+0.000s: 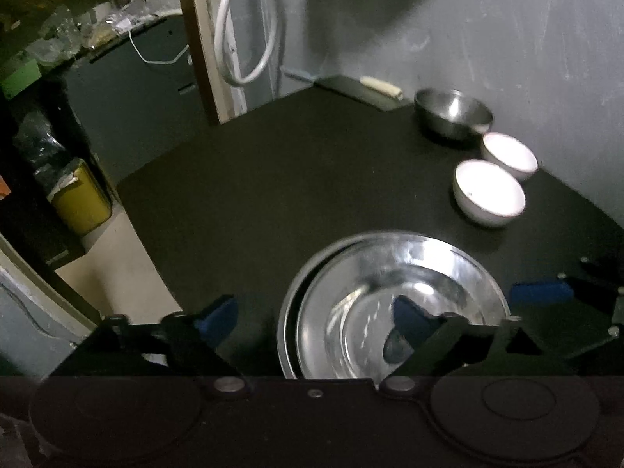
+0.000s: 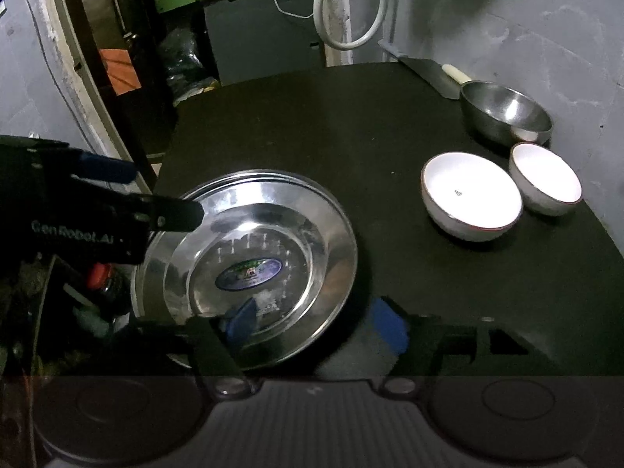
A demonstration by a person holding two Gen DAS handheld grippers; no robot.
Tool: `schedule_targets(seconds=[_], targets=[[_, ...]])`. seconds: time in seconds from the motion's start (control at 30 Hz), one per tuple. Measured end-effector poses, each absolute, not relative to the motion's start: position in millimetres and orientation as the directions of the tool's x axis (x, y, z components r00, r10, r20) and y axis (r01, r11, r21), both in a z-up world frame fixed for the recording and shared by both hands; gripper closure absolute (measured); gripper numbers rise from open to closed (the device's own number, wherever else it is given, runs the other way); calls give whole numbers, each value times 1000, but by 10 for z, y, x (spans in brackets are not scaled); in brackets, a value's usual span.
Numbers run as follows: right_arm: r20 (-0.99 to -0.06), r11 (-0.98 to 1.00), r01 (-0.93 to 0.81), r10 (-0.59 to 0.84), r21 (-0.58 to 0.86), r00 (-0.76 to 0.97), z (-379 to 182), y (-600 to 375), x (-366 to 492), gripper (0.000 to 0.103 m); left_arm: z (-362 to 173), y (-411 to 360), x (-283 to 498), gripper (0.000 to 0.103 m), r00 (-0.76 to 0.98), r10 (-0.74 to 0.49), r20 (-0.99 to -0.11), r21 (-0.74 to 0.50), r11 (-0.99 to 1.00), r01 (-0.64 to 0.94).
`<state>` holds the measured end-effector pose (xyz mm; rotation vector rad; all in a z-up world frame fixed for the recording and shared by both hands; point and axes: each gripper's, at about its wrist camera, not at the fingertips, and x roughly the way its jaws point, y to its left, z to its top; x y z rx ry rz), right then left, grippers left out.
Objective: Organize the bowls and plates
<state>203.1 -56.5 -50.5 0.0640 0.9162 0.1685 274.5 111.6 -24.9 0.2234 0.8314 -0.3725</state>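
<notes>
Stacked steel plates (image 1: 397,300) (image 2: 249,261) lie on the black table, near its left front edge. My left gripper (image 1: 312,316) is open, straddling the plates' left rim, one pad (image 1: 409,316) over the plate and one pad (image 1: 218,314) outside it. My right gripper (image 2: 316,323) is open, straddling the plates' near right rim. Two white bowls (image 1: 489,191) (image 1: 509,155) (image 2: 472,195) (image 2: 546,177) and a steel bowl (image 1: 452,117) (image 2: 505,113) stand at the right, by the wall.
A cleaver with a pale handle (image 1: 362,87) (image 2: 440,74) lies at the table's far edge. A white hose (image 1: 241,27) hangs on the wall. A yellow tin (image 1: 80,199) and cluttered shelves stand left of the table. The left gripper's body (image 2: 78,210) shows in the right wrist view.
</notes>
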Motion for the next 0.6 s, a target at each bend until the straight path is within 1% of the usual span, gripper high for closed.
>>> schedule_targets(seconds=[0.07, 0.13, 0.2, 0.33, 0.6], targets=[[-773, 985, -108, 171, 133, 611, -477, -611, 2011, 10, -231, 1103, 2775, 4, 624, -244, -743, 37, 915, 402], [-760, 984, -93, 175, 150, 626, -445, -688, 1985, 6, -223, 1081, 2817, 1, 624, -266, -735, 11, 915, 403], [-747, 984, -63, 170, 170, 643, -422, -795, 1959, 2, -220, 1045, 2877, 1, 616, -293, -731, -25, 914, 406], [-703, 980, 13, 134, 200, 698, -340, -1088, 1924, 0, -221, 894, 3081, 1, 601, -345, -721, -89, 906, 413], [-636, 953, 172, 29, 251, 772, -205, -1863, 2343, 0, -163, 371, 3759, 1, 658, -412, -630, -190, 904, 384]])
